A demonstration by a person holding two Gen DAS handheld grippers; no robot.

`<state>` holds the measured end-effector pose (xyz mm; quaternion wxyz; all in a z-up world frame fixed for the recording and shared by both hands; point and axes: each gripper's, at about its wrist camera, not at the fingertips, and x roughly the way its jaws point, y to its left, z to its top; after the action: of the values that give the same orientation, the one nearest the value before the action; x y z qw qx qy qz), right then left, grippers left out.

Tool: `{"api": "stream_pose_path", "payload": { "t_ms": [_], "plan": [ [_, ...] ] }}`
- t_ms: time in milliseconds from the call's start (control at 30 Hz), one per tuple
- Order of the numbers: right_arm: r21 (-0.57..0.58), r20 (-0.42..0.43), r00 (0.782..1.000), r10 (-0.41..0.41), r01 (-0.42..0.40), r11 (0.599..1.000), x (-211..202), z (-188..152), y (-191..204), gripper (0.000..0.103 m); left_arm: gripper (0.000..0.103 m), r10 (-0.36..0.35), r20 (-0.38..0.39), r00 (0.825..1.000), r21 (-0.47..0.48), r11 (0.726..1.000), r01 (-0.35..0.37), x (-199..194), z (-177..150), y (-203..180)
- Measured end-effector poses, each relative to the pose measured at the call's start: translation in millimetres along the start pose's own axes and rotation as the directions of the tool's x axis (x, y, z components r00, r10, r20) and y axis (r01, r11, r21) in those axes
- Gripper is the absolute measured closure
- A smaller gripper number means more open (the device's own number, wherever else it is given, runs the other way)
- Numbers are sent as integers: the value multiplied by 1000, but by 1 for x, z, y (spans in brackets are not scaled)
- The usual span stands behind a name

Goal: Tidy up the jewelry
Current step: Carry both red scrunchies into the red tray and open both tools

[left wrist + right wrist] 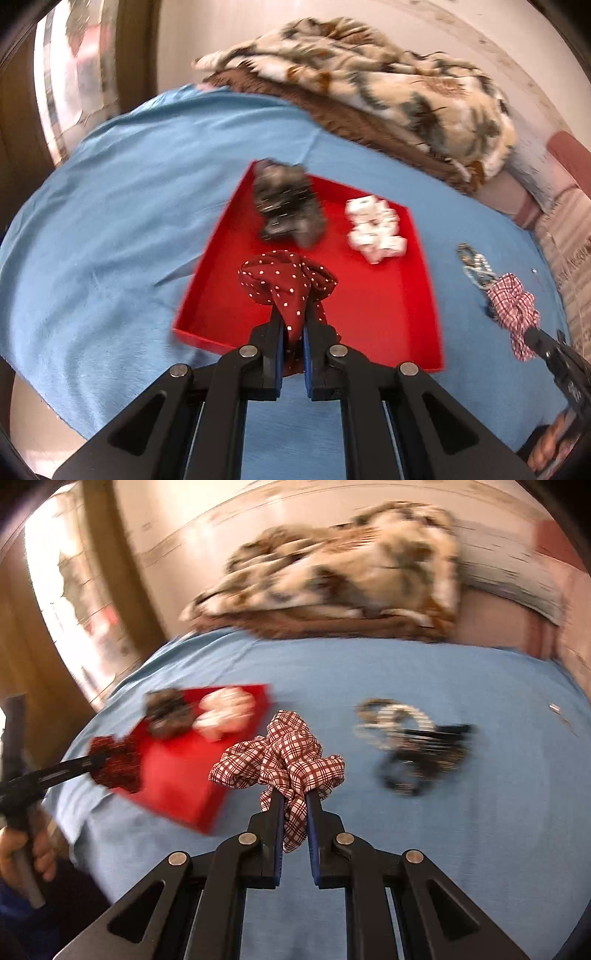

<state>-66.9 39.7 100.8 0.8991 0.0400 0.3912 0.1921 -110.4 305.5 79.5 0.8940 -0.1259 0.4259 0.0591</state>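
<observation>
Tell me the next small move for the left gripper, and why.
Probably lower and open it: the left gripper is shut on the polka-dot scrunchie, already over the red tray, where a grey scrunchie and white beads lie.

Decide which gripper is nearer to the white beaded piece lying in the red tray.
Left. The left gripper holds a dotted scrunchie over the red tray, just short of the white beaded piece. The right gripper is outside the tray.
</observation>
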Motion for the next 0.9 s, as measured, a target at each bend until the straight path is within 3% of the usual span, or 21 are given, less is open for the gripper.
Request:
{"api": "stream_pose_path", "payload": {
  "t_ms": [133, 333, 667, 900],
  "plan": [
    [-85, -44, 999, 28, -32, 996, 28, 7, 46, 90, 95, 29, -4, 1000, -3, 1000, -29, 10, -4, 11],
    [-135, -128, 991, 33, -50, 990, 77, 11, 82, 90, 95, 57, 0, 998, 11, 998, -57, 20, -10, 20],
    [-167, -198, 980, 1, -35, 985, 110, 2, 97, 88, 94, 21, 28, 999, -79, 997, -19, 17, -3, 39],
    [-146, -200, 980, 3, -33, 989, 111, -1, 94, 88, 75, 13, 49, 999, -63, 998, -10, 14, -5, 33]
  ]
}}
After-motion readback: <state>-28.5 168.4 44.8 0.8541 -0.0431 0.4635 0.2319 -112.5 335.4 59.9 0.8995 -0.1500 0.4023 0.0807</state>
